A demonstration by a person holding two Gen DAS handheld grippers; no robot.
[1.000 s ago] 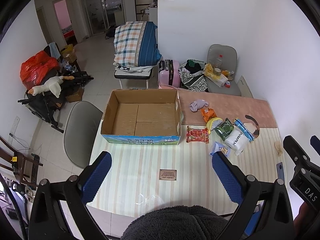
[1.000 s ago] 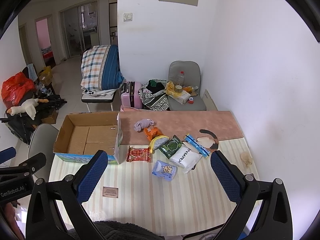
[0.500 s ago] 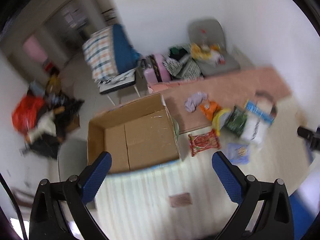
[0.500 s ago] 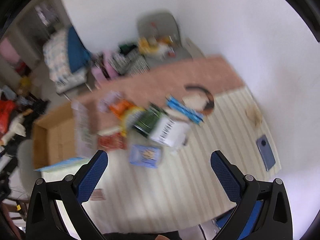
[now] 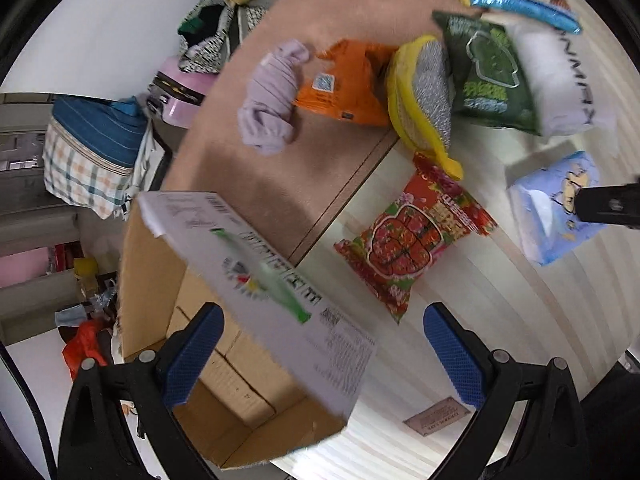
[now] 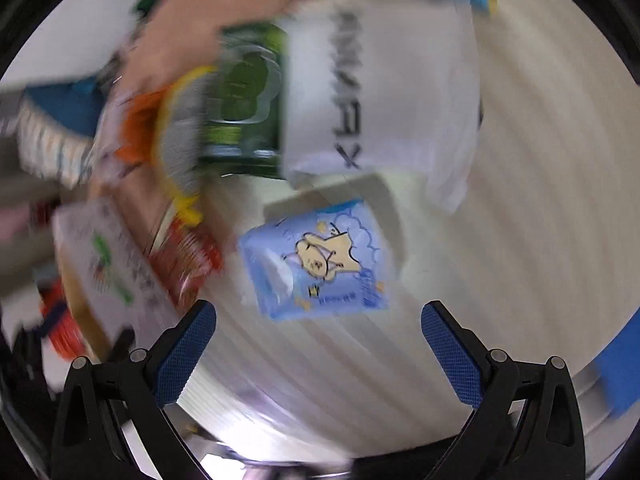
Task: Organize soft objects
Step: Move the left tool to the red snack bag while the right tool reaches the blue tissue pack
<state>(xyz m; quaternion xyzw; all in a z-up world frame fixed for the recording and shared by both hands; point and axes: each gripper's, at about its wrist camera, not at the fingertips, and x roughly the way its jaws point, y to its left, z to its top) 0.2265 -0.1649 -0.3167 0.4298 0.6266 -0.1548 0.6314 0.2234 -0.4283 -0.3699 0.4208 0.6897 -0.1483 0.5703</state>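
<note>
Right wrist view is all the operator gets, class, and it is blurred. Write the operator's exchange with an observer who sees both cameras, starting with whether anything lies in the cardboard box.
Observer: The part of the cardboard box floor that the left wrist view shows is bare.
Operator: What lies beyond the orange packet?
Observer: A rolled lilac cloth, beside the orange packet on the pink-brown surface.
Operator: Is my gripper at the blue tissue pack?
Observer: In the left view a black part of the right gripper overlaps the blue tissue pack. I cannot tell whether they touch.
</note>
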